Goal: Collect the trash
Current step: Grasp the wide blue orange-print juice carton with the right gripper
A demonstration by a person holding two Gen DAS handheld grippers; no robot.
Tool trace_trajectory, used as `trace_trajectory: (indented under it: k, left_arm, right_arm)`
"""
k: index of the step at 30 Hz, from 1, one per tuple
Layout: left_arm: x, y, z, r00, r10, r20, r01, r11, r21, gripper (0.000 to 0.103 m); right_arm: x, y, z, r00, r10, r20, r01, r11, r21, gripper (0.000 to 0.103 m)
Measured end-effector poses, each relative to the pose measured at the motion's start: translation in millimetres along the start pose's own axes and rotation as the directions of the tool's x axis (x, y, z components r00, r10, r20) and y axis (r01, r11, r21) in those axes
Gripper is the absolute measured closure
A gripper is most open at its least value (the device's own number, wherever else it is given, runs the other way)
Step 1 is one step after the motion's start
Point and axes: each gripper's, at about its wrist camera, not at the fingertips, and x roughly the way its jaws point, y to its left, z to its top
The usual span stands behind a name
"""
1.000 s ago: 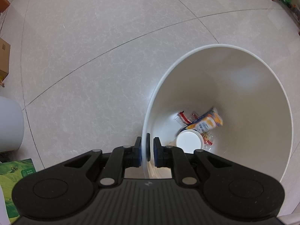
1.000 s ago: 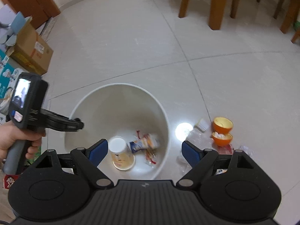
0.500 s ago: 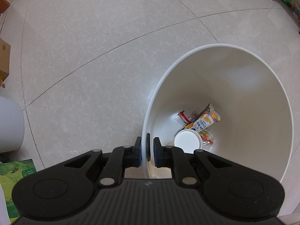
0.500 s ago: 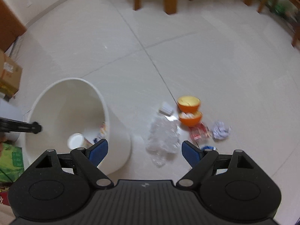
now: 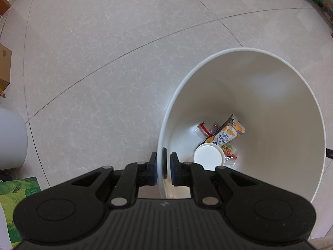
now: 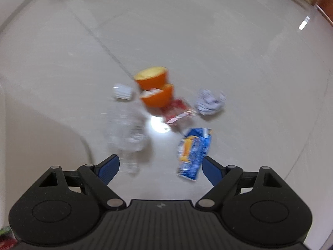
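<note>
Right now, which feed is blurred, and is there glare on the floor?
Right wrist view: motion-blurred, the clear plastic bottle and orange halves smeared; a bright glare spot on the floor between them. Left wrist view: sharp, evenly lit, fisheye-bent tile lines.

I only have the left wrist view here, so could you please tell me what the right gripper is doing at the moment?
Observer: The right gripper is open and empty, above litter on the floor.
Operator: What lies nearest to it?
Observer: A crumpled blue snack packet, just ahead of its right finger.
Operator: Anything else left to collect?
Observer: Yes: a clear plastic bottle, two orange peel halves, and a crumpled paper ball.
</note>
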Motion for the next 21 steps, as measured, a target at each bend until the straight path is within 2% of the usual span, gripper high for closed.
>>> trace_trajectory:
  k: [10,16,21]
  left_arm:
    - [-4,-1,-1,1.000,-0.006,0.009,0.006,1.000,0.006,0.093]
    - [-4,-1,0,1.000,-0.007,0.010,0.007,1.000,0.011,0.093]
    - [-5,-2,-1,1.000,-0.006,0.012,0.006,1.000,0.015,0.093]
  right_arm:
    - [78,-55,-10,0.997,0.014,-0.072,-0.001,0.985,0.172,0.013]
    - [119,-49,-9,0.996,0.026,-0.081,-0.011,0.984,0.178,0.013]
    - [146,-37,-7,0.995,-0.016,-0.098,0.031,0.989,0.145,0.013]
